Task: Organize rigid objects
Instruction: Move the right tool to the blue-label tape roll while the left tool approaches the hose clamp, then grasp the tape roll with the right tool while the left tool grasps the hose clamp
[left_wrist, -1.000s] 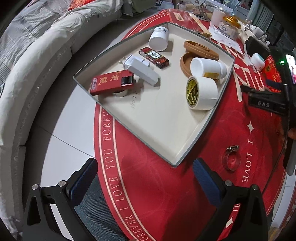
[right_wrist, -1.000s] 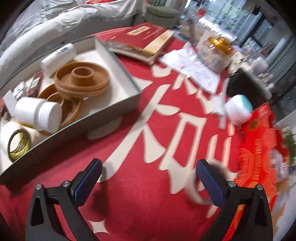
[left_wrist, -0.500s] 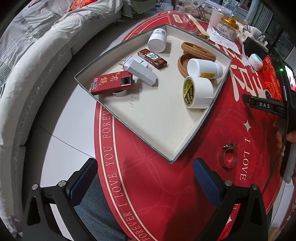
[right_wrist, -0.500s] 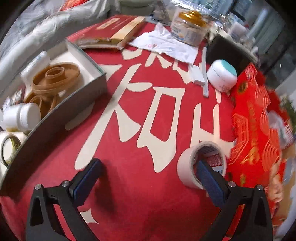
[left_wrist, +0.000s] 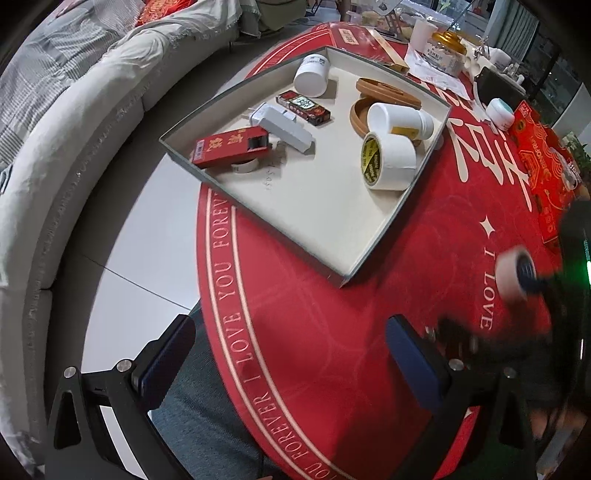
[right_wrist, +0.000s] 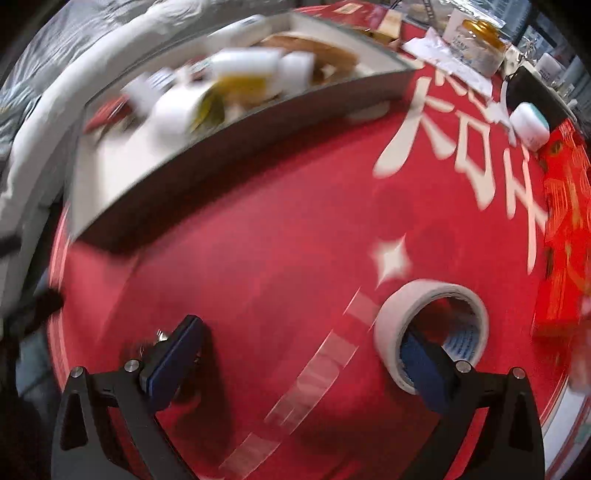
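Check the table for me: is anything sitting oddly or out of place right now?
Yes. A white tape roll lies outside the tray on the red tablecloth, with one finger of the open right gripper poked through its core. Inside the tray, a red box rests tilted on a small tape ring.

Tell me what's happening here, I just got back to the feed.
A person is sorting loose items into the grey tray. The right tongs stand open, one finger hooked through the core of a white tape roll on the red table mat. The left tongs hang open and empty. The tray holds tape, bottles and boxes.
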